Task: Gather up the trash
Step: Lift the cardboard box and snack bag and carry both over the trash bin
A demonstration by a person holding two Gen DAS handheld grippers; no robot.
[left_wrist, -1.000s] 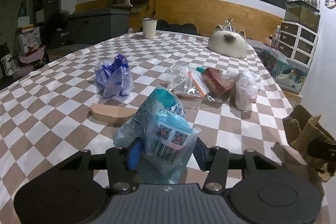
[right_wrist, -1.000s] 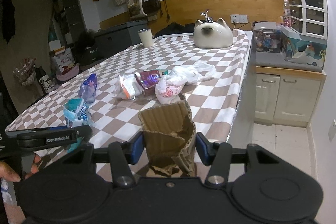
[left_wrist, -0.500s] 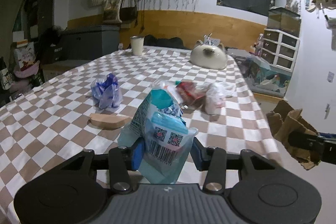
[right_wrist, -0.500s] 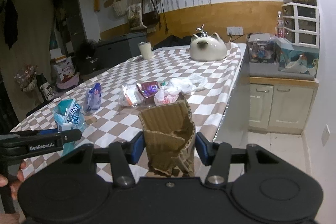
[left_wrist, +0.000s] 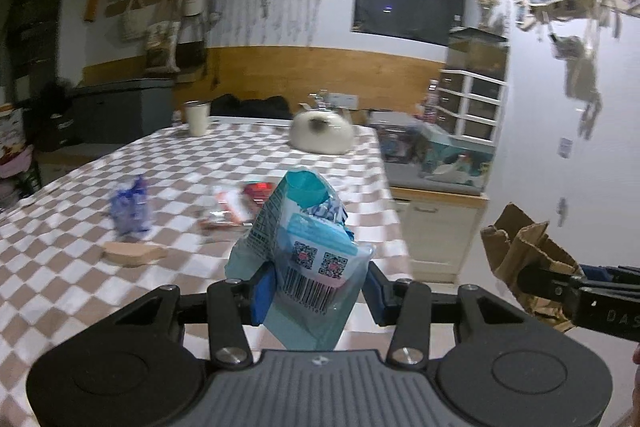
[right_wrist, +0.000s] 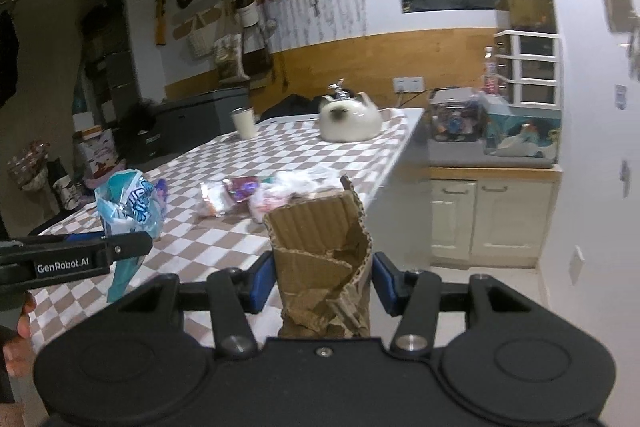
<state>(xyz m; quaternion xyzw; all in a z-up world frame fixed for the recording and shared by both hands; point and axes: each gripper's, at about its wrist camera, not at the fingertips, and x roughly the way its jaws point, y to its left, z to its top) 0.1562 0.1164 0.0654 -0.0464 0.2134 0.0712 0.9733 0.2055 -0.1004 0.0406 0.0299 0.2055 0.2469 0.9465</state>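
Note:
My left gripper is shut on a teal plastic wrapper with a barcode, held up above the table's near edge; the wrapper also shows in the right wrist view. My right gripper is shut on a torn piece of brown cardboard, held off the table's right side; it also shows in the left wrist view. On the checkered table lie a blue crumpled wrapper, a tan flat piece, and a pile of clear and red wrappers.
A cat-shaped white ornament and a cup stand at the table's far end. White cabinets with a cluttered counter stand to the right. A dark bin and shelves stand at the left wall.
Both grippers have risen and pulled back from the table with their loads. The view now looks higher at the room; the table trash has not moved.

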